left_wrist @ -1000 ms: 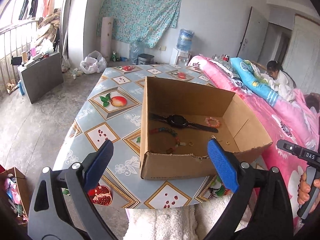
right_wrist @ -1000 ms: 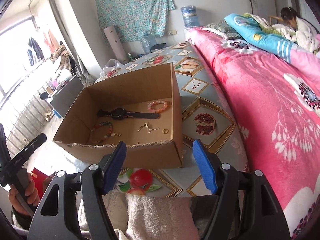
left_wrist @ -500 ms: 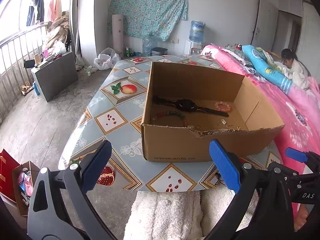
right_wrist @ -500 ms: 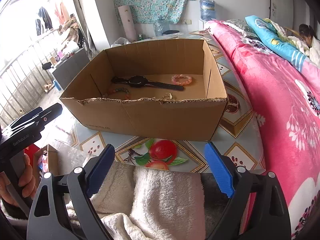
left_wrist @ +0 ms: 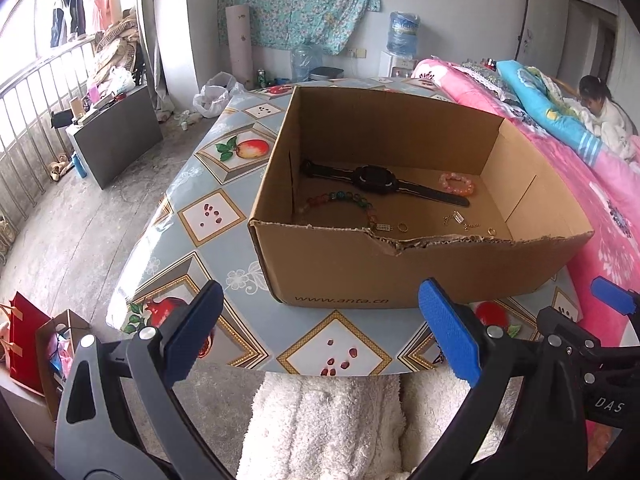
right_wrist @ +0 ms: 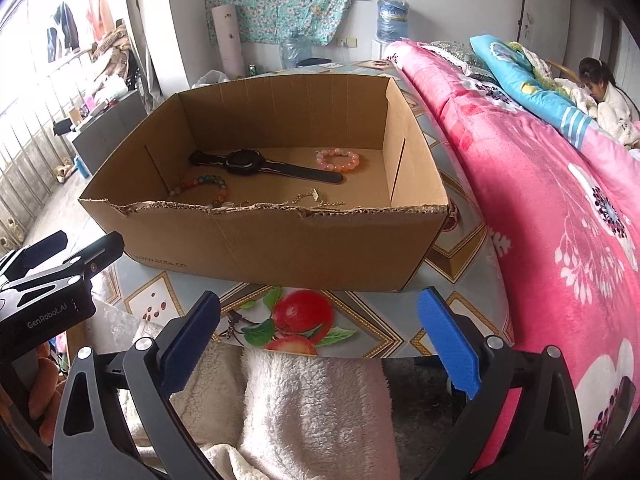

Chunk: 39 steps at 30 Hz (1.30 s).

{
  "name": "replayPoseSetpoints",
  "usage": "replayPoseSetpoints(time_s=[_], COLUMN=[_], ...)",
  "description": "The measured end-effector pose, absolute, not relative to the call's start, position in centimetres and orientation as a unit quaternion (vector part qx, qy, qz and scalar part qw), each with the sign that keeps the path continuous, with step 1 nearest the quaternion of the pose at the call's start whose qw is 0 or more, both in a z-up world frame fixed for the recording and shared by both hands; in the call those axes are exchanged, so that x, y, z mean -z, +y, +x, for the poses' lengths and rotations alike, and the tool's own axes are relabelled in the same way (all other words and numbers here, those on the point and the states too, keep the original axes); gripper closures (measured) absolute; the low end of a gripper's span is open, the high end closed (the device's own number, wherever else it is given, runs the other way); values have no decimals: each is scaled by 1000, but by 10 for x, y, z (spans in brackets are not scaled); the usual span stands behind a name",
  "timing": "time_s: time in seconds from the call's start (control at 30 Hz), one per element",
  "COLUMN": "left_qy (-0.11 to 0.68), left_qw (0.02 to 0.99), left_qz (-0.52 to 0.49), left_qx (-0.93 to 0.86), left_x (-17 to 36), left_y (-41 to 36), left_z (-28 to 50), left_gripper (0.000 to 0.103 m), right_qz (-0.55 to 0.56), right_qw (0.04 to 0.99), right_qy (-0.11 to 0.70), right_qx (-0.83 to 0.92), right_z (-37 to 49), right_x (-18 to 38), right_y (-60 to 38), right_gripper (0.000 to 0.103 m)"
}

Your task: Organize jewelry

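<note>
Reaching over the torn near wall of the cardboard box (right_wrist: 280,240) at frame centre risks snagging it, while the left gripper (left_wrist: 320,334) stands released and empty, the right gripper (right_wrist: 318,336) is opening on nothing, and the thin chain (right_wrist: 308,197) may slip from the pads.

A lived-in bedroom of a home. A bed (right_wrist: 540,168) under a pink floral blanket (right_wrist: 560,240) runs beside the counter (left_wrist: 208,216) with its fruit-print cloth, and a person (left_wrist: 600,108) sits at the bed's far end. Clothes (left_wrist: 86,4) hang by the railed window, and a water dispenser (left_wrist: 404,40) stands against the wall below a flowered sheet (left_wrist: 300,0).
</note>
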<state>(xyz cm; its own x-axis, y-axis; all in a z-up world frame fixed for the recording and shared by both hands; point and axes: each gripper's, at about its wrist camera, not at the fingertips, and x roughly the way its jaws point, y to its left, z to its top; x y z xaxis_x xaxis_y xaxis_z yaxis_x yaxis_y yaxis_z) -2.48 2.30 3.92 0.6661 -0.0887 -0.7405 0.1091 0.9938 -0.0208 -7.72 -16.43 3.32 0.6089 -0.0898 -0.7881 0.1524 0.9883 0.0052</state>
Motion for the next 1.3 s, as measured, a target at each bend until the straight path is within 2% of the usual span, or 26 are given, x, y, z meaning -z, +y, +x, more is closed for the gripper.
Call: replayPoseSetpoints(time_s=[0.53, 1.3], left_qy=[455, 468], left_qw=[890, 882], left_qz=[29, 37], left_qx=[26, 27], left_x=[-26, -23], left_y=[7, 1], left_z=[-8, -2], left_gripper=[8, 8], right_qz=[71, 73], right_qw=[882, 873], right_qy=[461, 477], right_qx=[72, 74], right_z=[-56, -39], right_x=[-25, -15], right_y=[-177, -171], right_gripper=[7, 7])
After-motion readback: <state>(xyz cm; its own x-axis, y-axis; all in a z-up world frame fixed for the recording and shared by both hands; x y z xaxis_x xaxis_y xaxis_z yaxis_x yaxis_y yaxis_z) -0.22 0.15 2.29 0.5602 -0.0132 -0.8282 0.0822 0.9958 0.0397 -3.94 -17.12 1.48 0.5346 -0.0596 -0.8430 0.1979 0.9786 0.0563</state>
